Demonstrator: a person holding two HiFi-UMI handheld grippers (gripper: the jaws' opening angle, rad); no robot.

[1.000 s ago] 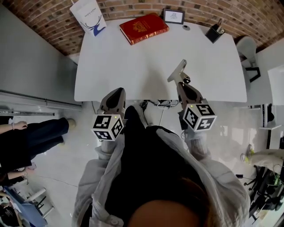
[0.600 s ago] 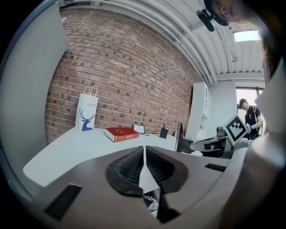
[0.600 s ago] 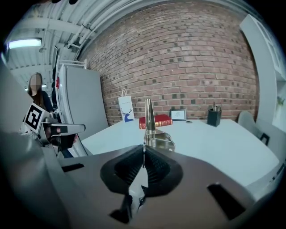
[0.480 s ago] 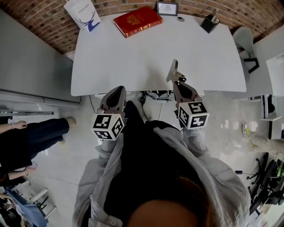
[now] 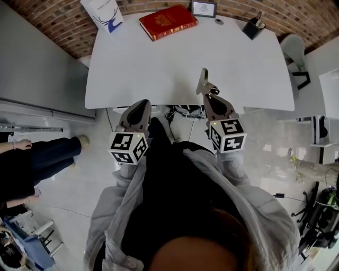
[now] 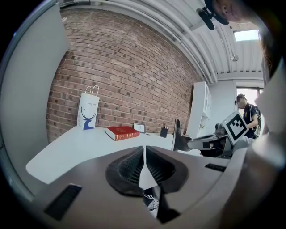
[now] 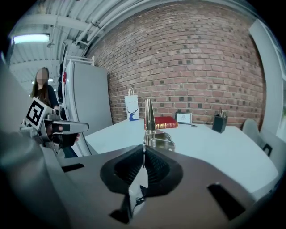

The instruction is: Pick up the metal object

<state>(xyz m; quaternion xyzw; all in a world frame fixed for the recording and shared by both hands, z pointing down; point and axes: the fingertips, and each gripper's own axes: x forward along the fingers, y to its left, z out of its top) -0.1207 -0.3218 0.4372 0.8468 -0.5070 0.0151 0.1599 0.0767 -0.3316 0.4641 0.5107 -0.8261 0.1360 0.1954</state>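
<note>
The metal object, a flat silvery plate with a small spring fitting, stands edge-up above the white table's near edge. My right gripper is shut on its lower end. In the right gripper view the plate rises straight up from the closed jaws, its spring part just above them. My left gripper hangs off the table's front edge, shut with nothing in it. In the left gripper view its ribbed pads meet, and the held metal object shows at the right.
At the table's far side lie a red book, a white paper bag with a blue deer, a small picture frame and a black pen holder. A chair stands at right. A person's legs are at left.
The right gripper has drawn back toward the table's near edge with the metal object, which has turned from slanted to edge-up. The left gripper has stayed put.
</note>
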